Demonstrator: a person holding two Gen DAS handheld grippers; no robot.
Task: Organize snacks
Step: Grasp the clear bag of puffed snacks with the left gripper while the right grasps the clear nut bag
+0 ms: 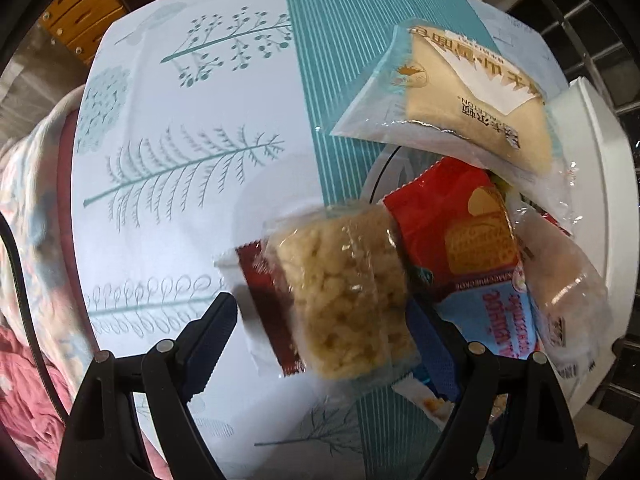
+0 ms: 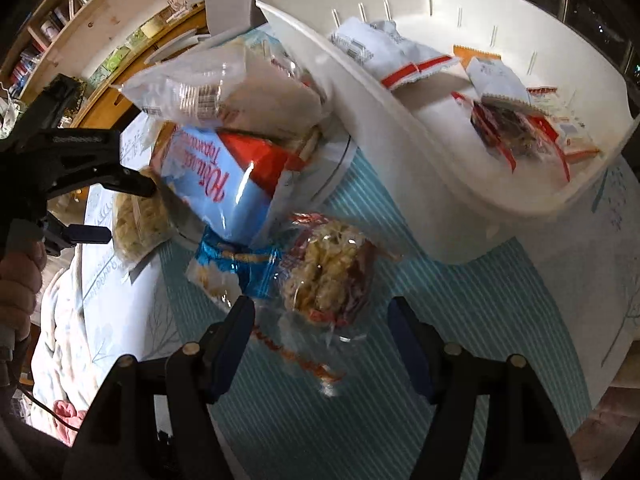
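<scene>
My left gripper [image 1: 320, 320] is open around a clear-wrapped puffed rice bar [image 1: 344, 292] lying on the table. Beside it lies a pile: a red and blue cracker pack [image 1: 468, 248], a cream bread pack [image 1: 460, 96] and a clear bun pack [image 1: 560, 280]. My right gripper [image 2: 320, 316] is open over another puffed rice bar [image 2: 324, 276] on the teal stripe. The left gripper [image 2: 100, 200] also shows in the right wrist view, at the first rice bar [image 2: 140, 220]. A white basket [image 2: 400, 120] holds several small snack packets [image 2: 500, 120].
The table has a white and teal tree-print cloth [image 1: 180, 160]. A small blue-wrapped snack [image 2: 232, 264] lies by the pile. A white plate rim [image 2: 340, 168] shows under the pile. Pink and floral bedding [image 1: 24, 320] lies off the table's left edge. Wooden shelves [image 2: 80, 40] stand behind.
</scene>
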